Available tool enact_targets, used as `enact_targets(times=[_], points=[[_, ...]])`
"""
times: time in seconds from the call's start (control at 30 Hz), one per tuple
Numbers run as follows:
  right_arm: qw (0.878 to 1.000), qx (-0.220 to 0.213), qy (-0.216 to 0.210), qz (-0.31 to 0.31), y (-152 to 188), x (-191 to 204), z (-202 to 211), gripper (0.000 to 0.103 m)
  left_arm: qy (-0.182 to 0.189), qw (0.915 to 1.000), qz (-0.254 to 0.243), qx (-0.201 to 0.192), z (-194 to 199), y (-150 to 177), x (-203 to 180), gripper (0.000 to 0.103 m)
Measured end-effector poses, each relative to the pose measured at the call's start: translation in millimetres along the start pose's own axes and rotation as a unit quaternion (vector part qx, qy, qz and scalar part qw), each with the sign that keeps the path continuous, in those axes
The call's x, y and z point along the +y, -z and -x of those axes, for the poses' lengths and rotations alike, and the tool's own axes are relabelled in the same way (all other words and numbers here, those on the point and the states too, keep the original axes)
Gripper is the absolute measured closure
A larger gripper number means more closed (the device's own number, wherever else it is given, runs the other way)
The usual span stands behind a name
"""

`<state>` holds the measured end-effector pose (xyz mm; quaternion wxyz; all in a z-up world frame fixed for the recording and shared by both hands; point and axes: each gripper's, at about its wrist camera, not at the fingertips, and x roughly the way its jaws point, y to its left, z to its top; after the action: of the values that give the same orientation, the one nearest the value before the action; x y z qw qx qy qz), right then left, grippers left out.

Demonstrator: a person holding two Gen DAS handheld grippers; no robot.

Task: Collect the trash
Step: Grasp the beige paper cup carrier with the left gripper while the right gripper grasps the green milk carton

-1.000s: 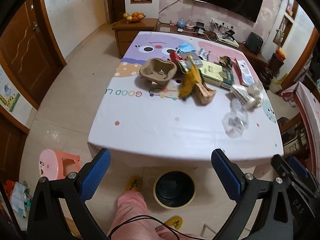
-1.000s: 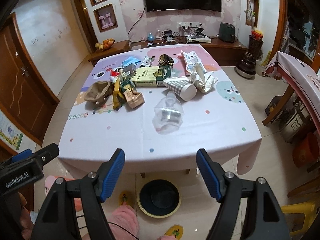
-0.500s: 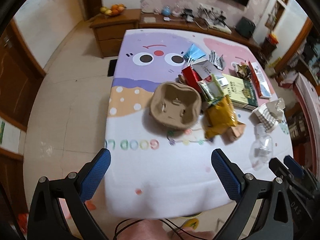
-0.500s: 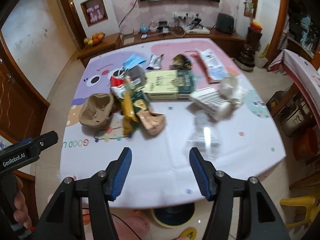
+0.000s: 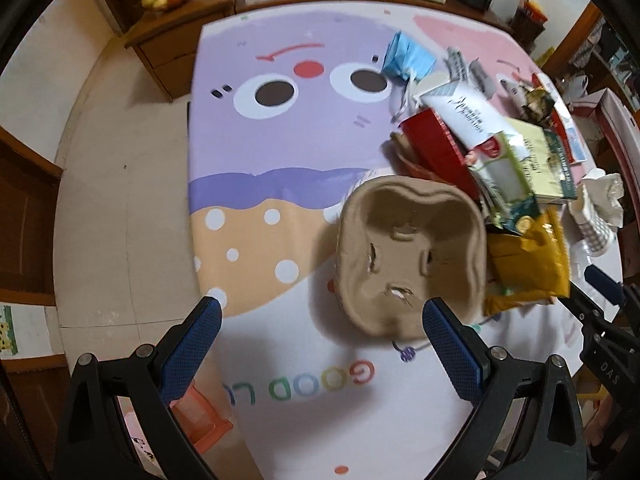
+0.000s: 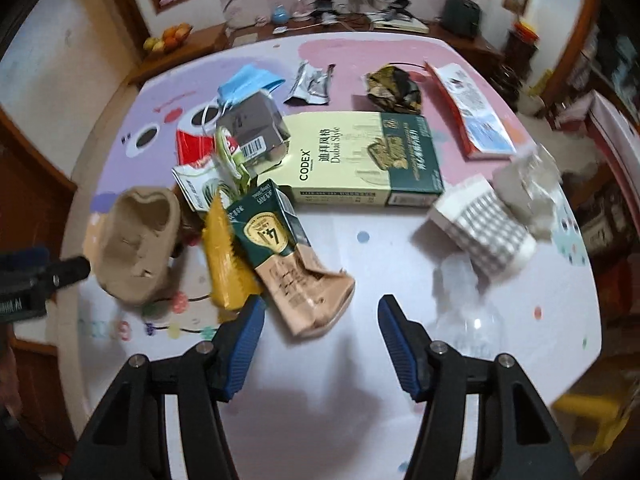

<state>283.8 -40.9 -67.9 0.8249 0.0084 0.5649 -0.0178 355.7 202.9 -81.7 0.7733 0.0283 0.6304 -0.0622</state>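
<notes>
Two hand-held grippers point steeply down over a tabletop (image 5: 280, 360) covered with a cartoon-print cloth and strewn with trash. The left gripper (image 5: 320, 320) has its blue pads spread wide and holds nothing; a brown pulp cup tray (image 5: 412, 256) lies on the cloth just ahead, nearer the right-hand pad, which overlaps the tray's near rim in the left wrist view, though contact cannot be told. The right gripper (image 6: 320, 316) is part open, also empty, with a crumpled tan and green carton (image 6: 296, 268) lying just ahead of the gap between its pads. A yellow pouch (image 6: 224, 260) leans against that carton and nearly meets the left-hand pad. Behind them sit a red packet (image 6: 192, 146), a silver box (image 6: 256, 128), a blue face mask (image 6: 248, 80) and a large cream and green box (image 6: 360, 160). To the right lie a checked paper cup (image 6: 484, 232), crumpled paper (image 6: 528, 188) and a clear plastic bottle (image 6: 468, 312), which is faint and blurred. Risks, as a judgement: the tray is light and off centre, so a closing pad may shove or flip it instead of gripping it. The carton is tangled with the pouch, so a pinch could take both or drag neighbours across the cloth. The cloth itself could be caught and pulled, sliding the pile. The two grippers work close together and could collide. The bottle near the front edge could roll off if nudged.
</notes>
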Motion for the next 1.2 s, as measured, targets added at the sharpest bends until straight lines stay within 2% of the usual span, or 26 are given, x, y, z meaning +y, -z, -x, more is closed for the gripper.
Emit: enact_targets(times=[0.27, 0.43, 0.47, 0.5, 0.53, 0.57, 0.6, 0.63, 0.87, 1.03, 1.2], points=[[0.995, 0.031, 0.017, 0.091, -9, 20, -34, 0.044, 0.011, 0.9992, -0.010, 0.037, -37, -10, 2, 0.005], [0.995, 0.055, 0.012, 0.087, -9, 18, -54, 0.046, 0.026, 0.9976, -0.011, 0.063, -57, -13, -2, 0.034], [0.995, 0.049, 0.012, 0.086, -8, 19, -54, 0.046, 0.024, 0.9976, -0.012, 0.063, -58, -12, -4, 0.035], [0.995, 0.048, 0.012, 0.085, -7, 19, -54, 0.046, 0.023, 0.9981, -0.018, 0.054, -56, -12, -7, 0.043], [0.995, 0.046, 0.014, 0.083, -5, 19, -53, 0.047, 0.021, 0.9983, -0.025, 0.049, -55, -11, -9, 0.058], [0.996, 0.046, 0.015, 0.080, -4, 19, -53, 0.047, 0.021, 0.9982, -0.036, 0.044, -54, -10, -13, 0.065], [0.996, 0.044, 0.015, 0.075, -2, 18, -51, 0.048, 0.026, 0.9979, -0.042, 0.043, -53, -9, -16, 0.081], [0.997, 0.040, 0.015, 0.072, 1, 18, -48, 0.048, 0.029, 0.9977, -0.044, 0.043, -52, -7, -18, 0.086], [0.999, 0.018, 0.030, 0.014, 14, 14, -13, 0.051, 0.049, 0.9980, -0.039, 0.008, -26, 9, -21, 0.093], [0.999, -0.004, 0.012, -0.030, 27, 6, 18, 0.052, 0.044, 0.9975, -0.055, -0.002, -8, 18, -29, 0.094], [0.998, -0.036, 0.014, -0.040, 34, 9, 44, 0.052, 0.043, 0.9971, -0.059, -0.023, 13, 23, -33, 0.094]])
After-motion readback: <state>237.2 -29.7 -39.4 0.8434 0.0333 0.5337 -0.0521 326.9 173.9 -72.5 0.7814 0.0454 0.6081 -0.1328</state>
